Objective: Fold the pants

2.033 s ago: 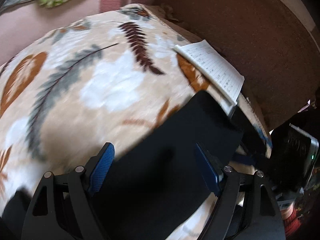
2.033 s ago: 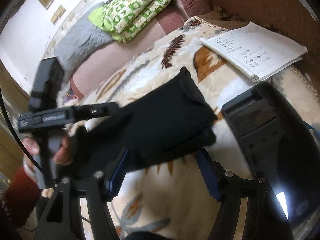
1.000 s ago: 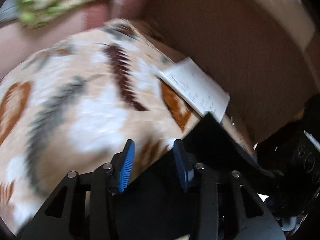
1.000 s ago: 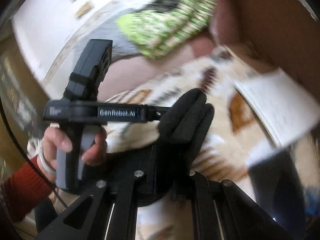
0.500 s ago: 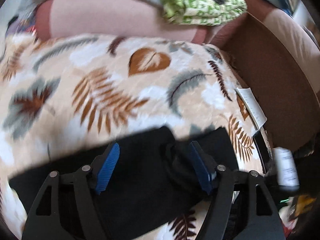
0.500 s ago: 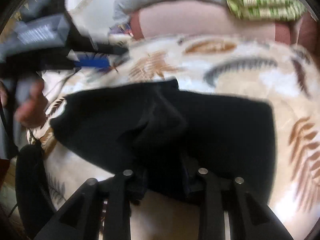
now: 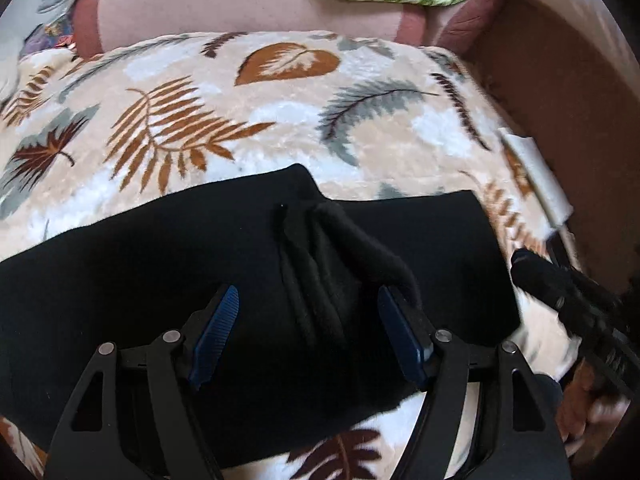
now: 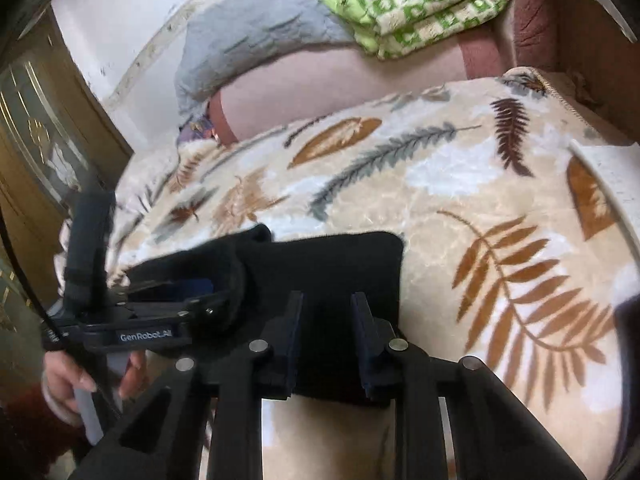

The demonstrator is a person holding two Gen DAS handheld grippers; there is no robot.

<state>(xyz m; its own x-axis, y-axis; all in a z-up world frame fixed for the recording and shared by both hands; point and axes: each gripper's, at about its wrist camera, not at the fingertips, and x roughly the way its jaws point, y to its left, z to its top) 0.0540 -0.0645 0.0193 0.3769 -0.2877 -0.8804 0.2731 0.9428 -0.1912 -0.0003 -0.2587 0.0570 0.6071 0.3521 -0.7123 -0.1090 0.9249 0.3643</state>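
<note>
Black pants (image 7: 132,276) lie across the leaf-patterned blanket (image 7: 280,120), with a bunched ridge of cloth (image 7: 352,240) running down their middle. My left gripper (image 7: 308,290) hangs open just above them. The ridge lies between its blue pads (image 7: 218,328), and only the right pad is brushed by it. In the right wrist view, the left gripper (image 8: 216,292) pokes into that raised fold (image 8: 240,264). My right gripper (image 8: 327,300) stands over the pants' near right part (image 8: 344,264). Its jaws are closing, a narrow gap still apart, over flat cloth.
A white notebook (image 7: 536,176) lies at the blanket's right edge beside a brown board (image 7: 568,92). Behind are a pink bolster (image 7: 240,4), a green patterned quilt (image 8: 420,4) and a grey cover (image 8: 256,40). A wooden door (image 8: 36,128) stands left. Hands (image 8: 68,380) hold both tools.
The pants, pinched upright in my right gripper a second ago, now lie spread on the blanket. The right jaws have let go. The left jaws have widened, and both grippers have swung left and sunk.
</note>
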